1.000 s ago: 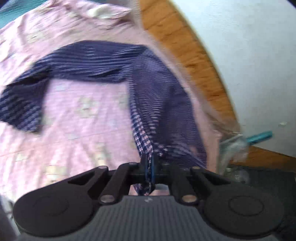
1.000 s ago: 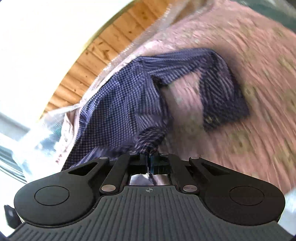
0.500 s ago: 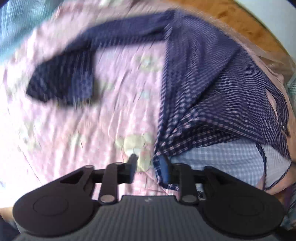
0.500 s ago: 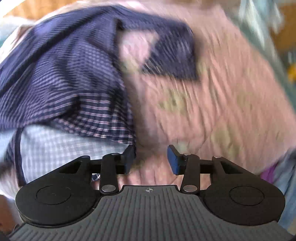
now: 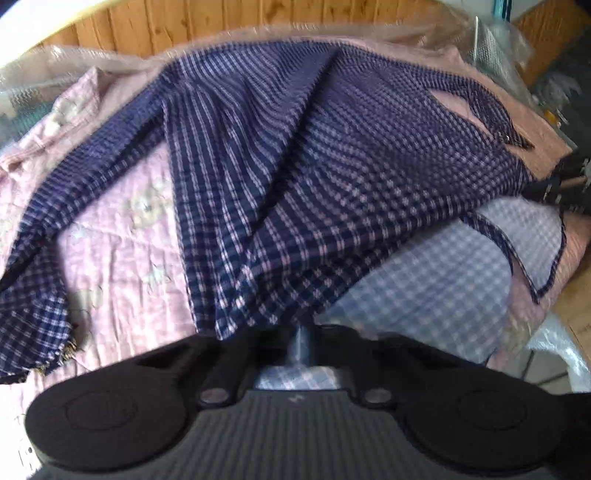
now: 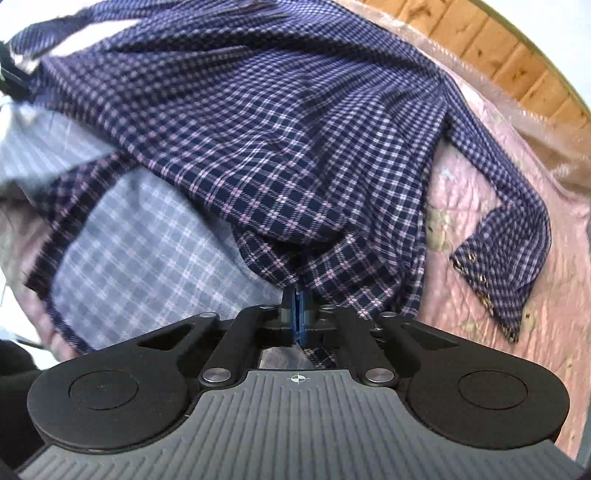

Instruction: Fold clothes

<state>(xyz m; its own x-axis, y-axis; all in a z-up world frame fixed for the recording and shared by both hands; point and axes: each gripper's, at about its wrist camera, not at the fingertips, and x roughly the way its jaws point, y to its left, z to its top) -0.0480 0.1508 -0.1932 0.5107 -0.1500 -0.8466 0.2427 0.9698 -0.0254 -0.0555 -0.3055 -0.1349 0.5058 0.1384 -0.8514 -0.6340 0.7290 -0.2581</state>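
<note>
- A navy checked shirt (image 5: 295,177) with thin pink lines lies spread over a pink quilted bedcover (image 5: 122,258) printed with small pale animal figures.
- The shirt's lower front is turned back, so its paler, washed-out inner side (image 6: 147,251) faces up near both cameras.
- The left gripper (image 5: 301,341) is clenched on the shirt's hem: its fingers are together and the dark cloth bunches right at their tips.
- The right gripper (image 6: 297,308) is likewise clenched on a fold of the shirt, with blue pads pressed flat against each other and fabric gathered into a pinch above them.
- In the right wrist view one sleeve (image 6: 509,236) trails off to the right and bends back on itself on the bedcover, cuff lowest.
- In the left wrist view the other sleeve (image 5: 40,258) runs down the left side to a cuff near the frame edge.
- Clear crinkled plastic sheeting (image 5: 66,59) lies along the far edge of the bed, in front of a wood-panelled wall (image 5: 221,18).
- No brand, label or readable writing shows on the shirt or the bedcover; each gripper body carries only a small crosshair mark (image 6: 297,377).
</note>
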